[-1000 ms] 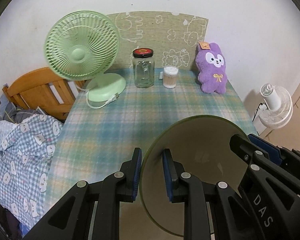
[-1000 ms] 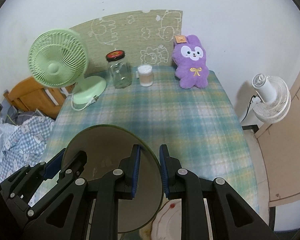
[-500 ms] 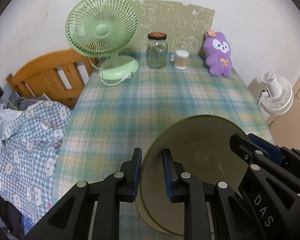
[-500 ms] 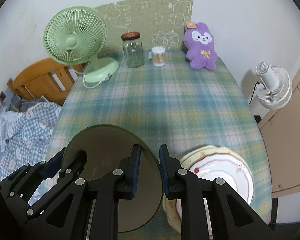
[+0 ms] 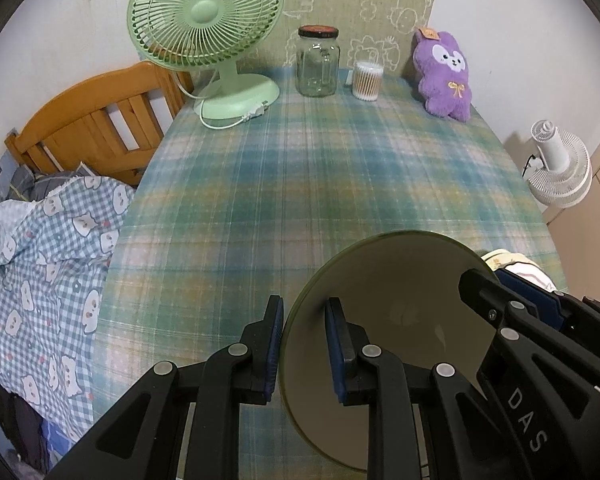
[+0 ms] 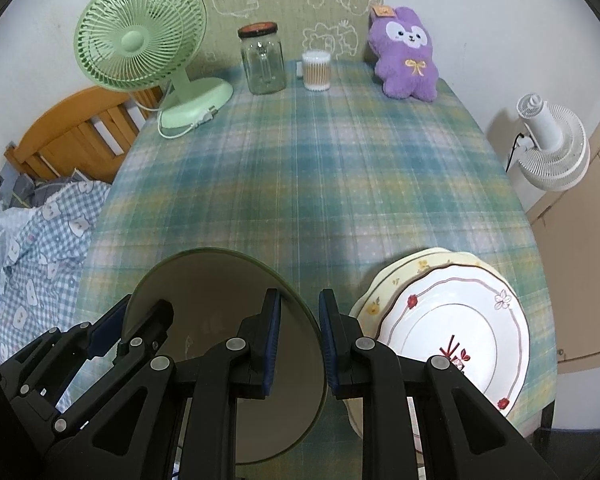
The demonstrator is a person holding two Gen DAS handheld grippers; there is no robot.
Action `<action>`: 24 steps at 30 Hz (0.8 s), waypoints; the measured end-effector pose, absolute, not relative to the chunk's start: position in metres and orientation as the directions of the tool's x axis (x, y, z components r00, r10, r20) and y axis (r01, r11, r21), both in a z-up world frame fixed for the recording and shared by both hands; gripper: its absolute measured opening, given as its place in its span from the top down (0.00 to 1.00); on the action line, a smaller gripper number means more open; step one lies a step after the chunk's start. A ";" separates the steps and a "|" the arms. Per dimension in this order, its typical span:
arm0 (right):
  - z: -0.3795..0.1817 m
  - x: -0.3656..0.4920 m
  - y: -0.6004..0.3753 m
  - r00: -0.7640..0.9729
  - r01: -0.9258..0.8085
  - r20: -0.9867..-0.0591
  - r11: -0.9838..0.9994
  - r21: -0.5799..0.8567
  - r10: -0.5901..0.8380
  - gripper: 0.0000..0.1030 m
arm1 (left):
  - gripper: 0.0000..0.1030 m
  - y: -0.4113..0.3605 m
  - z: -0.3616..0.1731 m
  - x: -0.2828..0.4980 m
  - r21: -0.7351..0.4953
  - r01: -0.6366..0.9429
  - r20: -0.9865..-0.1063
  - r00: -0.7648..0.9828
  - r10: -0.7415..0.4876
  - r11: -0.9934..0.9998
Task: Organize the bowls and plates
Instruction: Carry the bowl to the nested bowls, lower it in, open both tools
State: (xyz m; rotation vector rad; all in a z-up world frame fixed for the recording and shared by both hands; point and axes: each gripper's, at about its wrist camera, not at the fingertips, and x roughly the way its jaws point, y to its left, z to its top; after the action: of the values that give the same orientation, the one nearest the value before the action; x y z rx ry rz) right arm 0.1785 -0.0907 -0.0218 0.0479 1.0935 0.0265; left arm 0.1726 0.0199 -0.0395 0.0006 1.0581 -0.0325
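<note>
Near edge of plaid tablecloth (image 6: pixel 340 184): olive-green plate (image 5: pixel 396 304) gripped from both sides, lifted and tilted above cloth. Left gripper (image 5: pixel 303 344) pinching plate's left rim, jaws narrow, one blue pad each face of rim. Right gripper (image 6: pixel 299 338) clamped on plate's right rim, jaws likewise narrow, rim running thru gap btwn pads. Same plate (image 6: pixel 220 308) in right-wrist view, left gripper's black fingers (image 6: pixel 148 320) on its far-left edge; right gripper's fingers (image 5: pixel 500 300) at plate's right edge in left-wrist view.

Just right of green plate, at near-right corner of table: stack of two plates. White plate w/ red flower trim (image 6: pixel 456 328) on top, pale yellow plate (image 6: pixel 404 276) beneath, yellow rim poking out on far and left sides. Right gripper's right finger overlapping stack's left edge in view; contact can't tell. Sliver of yellow rim (image 5: pixel 500 258) also seen past green plate in left-wrist view.

Far end of table, left to right: green desk fan (image 6: pixel 140 36) w/ cord, glass jar w/ dark lid (image 6: pixel 262 62), cotton-swab tub (image 6: pixel 317 70), purple plush bunny (image 6: pixel 406 56). All well apart from plates.

Off table: wooden bed frame (image 5: pixel 96 120) and checked bedding (image 5: pixel 48 248) left, white floor fan (image 6: pixel 552 144) right.
</note>
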 end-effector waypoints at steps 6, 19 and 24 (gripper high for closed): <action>-0.032 0.185 -0.089 0.440 -0.001 -0.897 0.999 0.050 0.045 0.78 | 0.82 0.023 -0.050 0.177 -0.018 0.020 -0.881 0.473 -0.026 1.000; -0.043 0.195 -0.083 0.426 -0.009 -0.904 1.000 0.020 0.022 0.77 | 0.81 0.026 -0.060 0.184 -0.011 0.018 -0.882 0.471 -0.019 1.000; -0.044 0.192 -0.082 0.425 -0.022 -0.905 1.000 0.022 0.029 0.75 | 0.81 0.028 -0.060 0.182 -0.021 0.015 -0.884 0.467 -0.025 1.000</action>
State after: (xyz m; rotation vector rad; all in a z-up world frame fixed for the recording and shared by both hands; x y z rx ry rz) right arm 0.1917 -0.0822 -0.0437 0.0069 1.1312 0.0318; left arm 0.1817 0.0282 -0.0602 -0.0107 1.0844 -0.0242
